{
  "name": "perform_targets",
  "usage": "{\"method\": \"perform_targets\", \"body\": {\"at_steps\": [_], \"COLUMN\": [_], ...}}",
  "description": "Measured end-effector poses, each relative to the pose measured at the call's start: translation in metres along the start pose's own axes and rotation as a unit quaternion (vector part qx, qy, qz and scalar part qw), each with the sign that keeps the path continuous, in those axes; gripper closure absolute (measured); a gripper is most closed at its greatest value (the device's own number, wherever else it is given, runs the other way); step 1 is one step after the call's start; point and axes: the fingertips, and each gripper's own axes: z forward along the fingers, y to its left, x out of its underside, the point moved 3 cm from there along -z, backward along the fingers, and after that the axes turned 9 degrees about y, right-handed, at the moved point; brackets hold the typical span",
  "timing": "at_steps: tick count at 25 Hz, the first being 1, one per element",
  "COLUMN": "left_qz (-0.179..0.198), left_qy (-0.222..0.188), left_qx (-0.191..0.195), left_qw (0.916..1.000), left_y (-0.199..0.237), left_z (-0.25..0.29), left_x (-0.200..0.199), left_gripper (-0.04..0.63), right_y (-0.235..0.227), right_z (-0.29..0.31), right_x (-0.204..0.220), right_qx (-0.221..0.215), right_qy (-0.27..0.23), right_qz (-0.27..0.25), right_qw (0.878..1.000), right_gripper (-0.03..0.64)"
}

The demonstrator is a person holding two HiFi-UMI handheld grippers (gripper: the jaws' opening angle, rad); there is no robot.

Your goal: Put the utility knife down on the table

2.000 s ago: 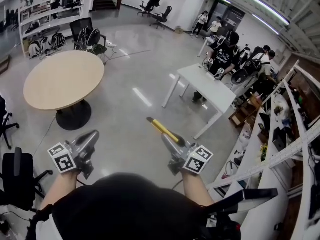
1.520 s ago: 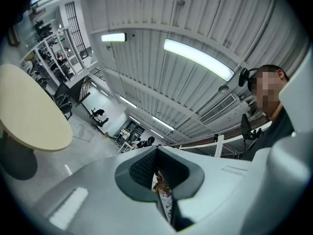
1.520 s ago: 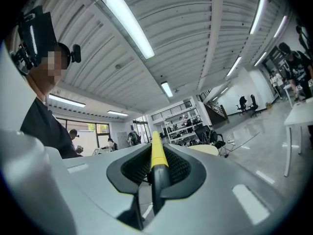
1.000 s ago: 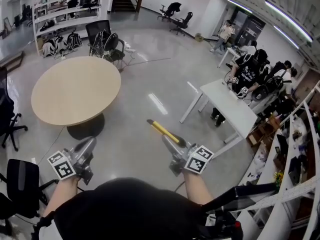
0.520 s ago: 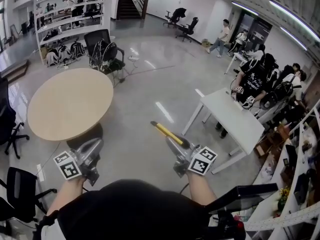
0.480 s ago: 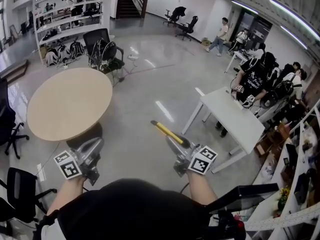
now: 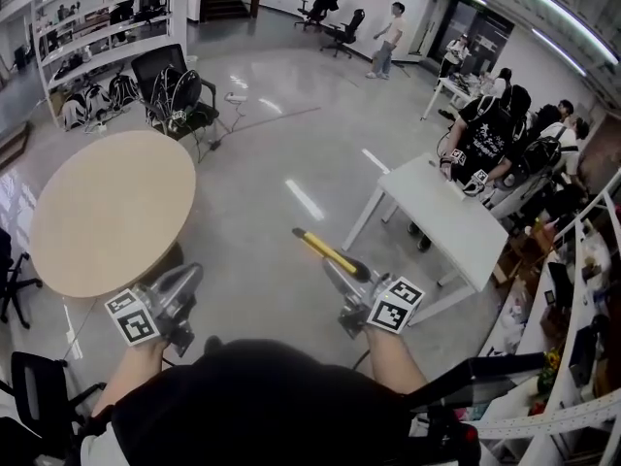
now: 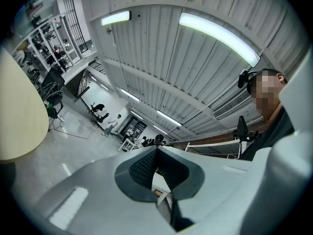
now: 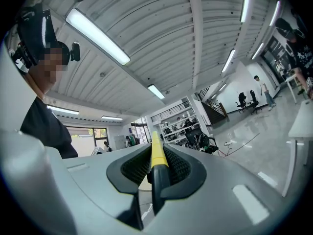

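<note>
The utility knife is clamped in the right gripper. The jaws are closed to a narrow gap on its dark end, and the yellow body is left sticking out past the tips. Its long axis is laid along the gripper's own line, running from the jaws toward the upper left of the head view. The knife is held over bare floor, not over any tabletop.

The left gripper is carried empty. Its pads seem to be brought together at the tips, though a sliver of gap is seen lower down in its own view.

Two set-down candidates are seen:
- **round table**: at frame left, nearer the left gripper, left of the knife's line.
- **white table**: at frame right, on the right gripper's side.

Neither is reached yet, and which one is meant can't be settled from the task. Either way the knife would need to be carried across and lowered flat before the jaws are released.
</note>
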Motion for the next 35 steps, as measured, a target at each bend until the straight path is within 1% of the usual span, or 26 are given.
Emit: {"method": "perform_targets", "body": {"at_steps": [4, 6, 9, 13, 17, 22, 26, 29, 33, 35], "left_qz": [-0.001, -0.004, 0.005, 0.010, 0.004, -0.007, -0.011, -0.011, 0.000, 0.000], "left_qy": [-0.002, -0.001, 0.004, 0.010, 0.016, 0.020, 0.022, 0.021, 0.006, -0.002], "left_qx": [0.024, 0.037, 0.055, 0.068, 0.072, 0.073, 0.057, 0.040, 0.019, 0.014], "left_qw": [0.9997, 0.9993, 0.9985, 0.9976, 0.9973, 0.9971, 0.9981, 0.9989, 0.9998, 0.9999], "left_y": [0.055, 0.081, 0.121, 0.180, 0.224, 0.262, 0.289, 0.306, 0.318, 0.315], "left_z": [0.012, 0.015, 0.018, 0.020, 0.026, 0.047, 0.073, 0.104, 0.168, 0.203], "left_x": [-0.030, -0.053, -0.093, -0.137, -0.162, -0.173, -0.178, -0.178, -0.184, -0.187], "left_gripper": [0.597, 0.597, 0.597, 0.597, 0.597, 0.597, 0.597, 0.597, 0.597, 0.597], "right_y": [-0.017, -0.019, -0.024, -0.040, -0.060, -0.093, -0.136, -0.179, -0.252, -0.287], "right_z": [0.042, 0.068, 0.112, 0.174, 0.214, 0.240, 0.252, 0.260, 0.260, 0.256], "right_x": [-0.017, -0.030, -0.051, -0.069, -0.075, -0.083, -0.093, -0.098, -0.119, -0.134], "right_qx": [0.024, 0.034, 0.047, 0.061, 0.071, 0.079, 0.074, 0.054, 0.025, 0.013], "right_qy": [-0.001, -0.003, -0.013, -0.023, -0.022, -0.013, -0.015, -0.013, -0.008, -0.002], "right_qz": [-0.012, -0.019, -0.030, -0.031, -0.022, -0.020, -0.012, -0.005, -0.014, -0.016], "right_qw": [1.000, 0.999, 0.998, 0.997, 0.997, 0.997, 0.997, 0.998, 1.000, 1.000], "right_gripper": [0.532, 0.532, 0.532, 0.532, 0.532, 0.532, 0.532, 0.532, 0.532, 0.532]}}
